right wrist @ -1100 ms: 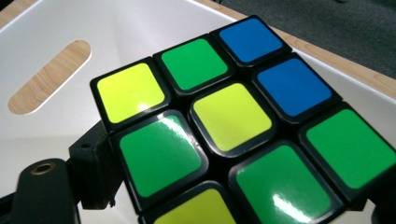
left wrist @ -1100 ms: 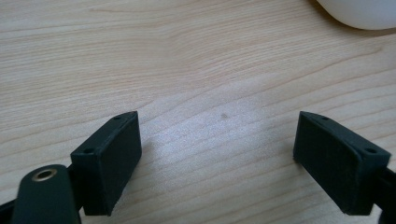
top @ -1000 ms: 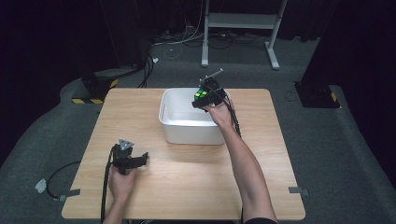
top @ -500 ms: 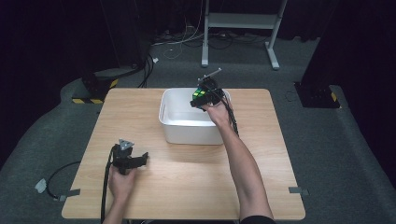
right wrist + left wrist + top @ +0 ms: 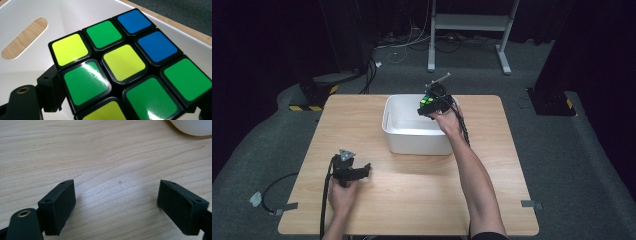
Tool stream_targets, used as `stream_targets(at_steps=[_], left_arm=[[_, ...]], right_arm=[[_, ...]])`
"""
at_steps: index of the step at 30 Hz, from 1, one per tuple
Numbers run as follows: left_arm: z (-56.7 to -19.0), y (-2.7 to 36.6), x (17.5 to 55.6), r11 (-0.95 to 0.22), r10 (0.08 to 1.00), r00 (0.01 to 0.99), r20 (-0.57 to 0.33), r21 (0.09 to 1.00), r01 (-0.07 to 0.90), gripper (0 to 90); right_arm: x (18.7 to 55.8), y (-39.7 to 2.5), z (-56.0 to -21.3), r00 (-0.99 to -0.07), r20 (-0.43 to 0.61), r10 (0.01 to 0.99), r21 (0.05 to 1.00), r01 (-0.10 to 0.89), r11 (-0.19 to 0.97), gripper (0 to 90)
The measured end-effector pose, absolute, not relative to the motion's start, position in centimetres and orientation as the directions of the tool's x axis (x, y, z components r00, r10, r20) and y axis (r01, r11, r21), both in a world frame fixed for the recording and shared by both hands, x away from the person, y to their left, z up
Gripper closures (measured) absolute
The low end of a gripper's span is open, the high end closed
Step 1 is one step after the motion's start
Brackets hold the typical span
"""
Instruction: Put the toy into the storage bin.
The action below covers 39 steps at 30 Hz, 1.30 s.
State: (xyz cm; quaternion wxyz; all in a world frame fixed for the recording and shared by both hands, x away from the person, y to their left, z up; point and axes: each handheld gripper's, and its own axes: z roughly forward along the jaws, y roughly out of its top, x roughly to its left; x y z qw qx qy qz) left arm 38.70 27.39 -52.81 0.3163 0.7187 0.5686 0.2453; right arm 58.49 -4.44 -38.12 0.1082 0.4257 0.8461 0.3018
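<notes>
A scrambled puzzle cube (image 5: 427,104) with green, yellow and blue stickers (image 5: 125,62) is held between the jaws of my right gripper (image 5: 431,106), above the far right corner of the white bin (image 5: 396,134). The jaws press its sides. The bin's white inside and its slot handle (image 5: 23,37) lie below the cube. My left gripper (image 5: 362,171) rests near the table's front left, its black jaws wide apart over bare wood (image 5: 117,195), open with nothing between them.
The white bin stands at the middle back of the wooden table (image 5: 512,170); its corner (image 5: 192,126) shows ahead of the left gripper. Cables trail from both grippers. Dark floor, a metal stand (image 5: 472,25) and cables lie beyond the table.
</notes>
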Motion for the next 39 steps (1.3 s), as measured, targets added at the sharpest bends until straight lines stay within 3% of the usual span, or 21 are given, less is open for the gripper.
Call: stream_targets(at_steps=[39], left_arm=[[-52.8,27.4,38.7,-0.154,0.972,0.234,-0.007,0.731,0.664,15.7]], right_arm=[[56.7,-6.1,-36.6,-0.623,0.067,0.779,0.614,0.641,0.46,16.0]])
